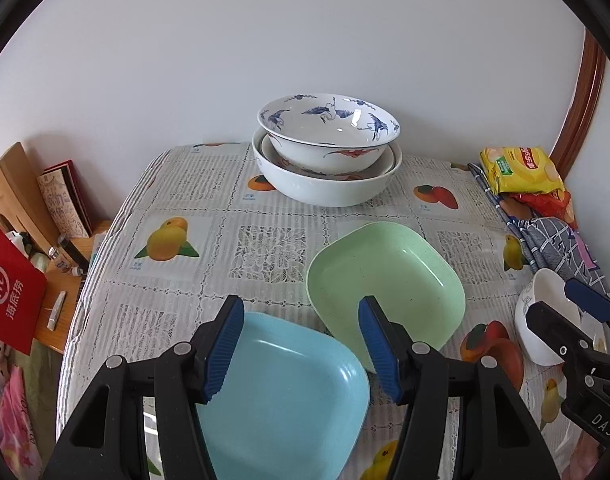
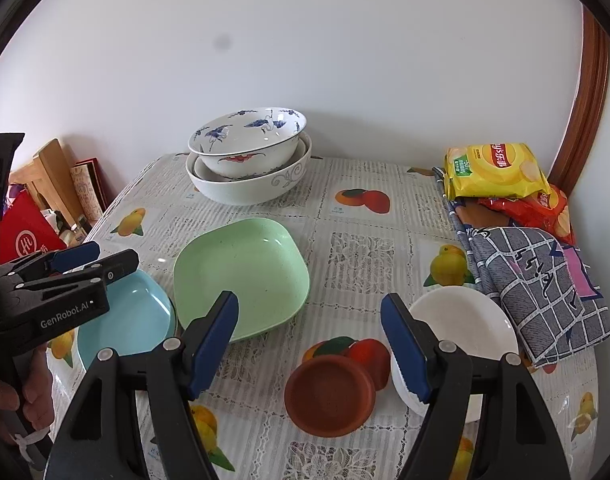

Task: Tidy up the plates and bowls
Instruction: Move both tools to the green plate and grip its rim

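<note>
A light blue square plate (image 1: 289, 396) lies at the table's near edge under my open left gripper (image 1: 301, 348). A green square plate (image 1: 389, 280) lies beside it, just beyond. Two patterned white bowls (image 1: 329, 132) are stacked at the table's far side. My open right gripper (image 2: 309, 346) hovers over a small brown dish (image 2: 329, 396), with a small white bowl (image 2: 465, 324) at its right finger. The blue plate (image 2: 129, 320), green plate (image 2: 245, 276) and stacked bowls (image 2: 249, 148) also show in the right wrist view, as does the left gripper (image 2: 93, 258).
Snack bags (image 2: 493, 172) and a folded checked cloth (image 2: 545, 280) lie along the table's right edge. A wooden side table (image 1: 61, 280) with books and a red bag (image 1: 9, 292) stands left of the table. A white wall is behind.
</note>
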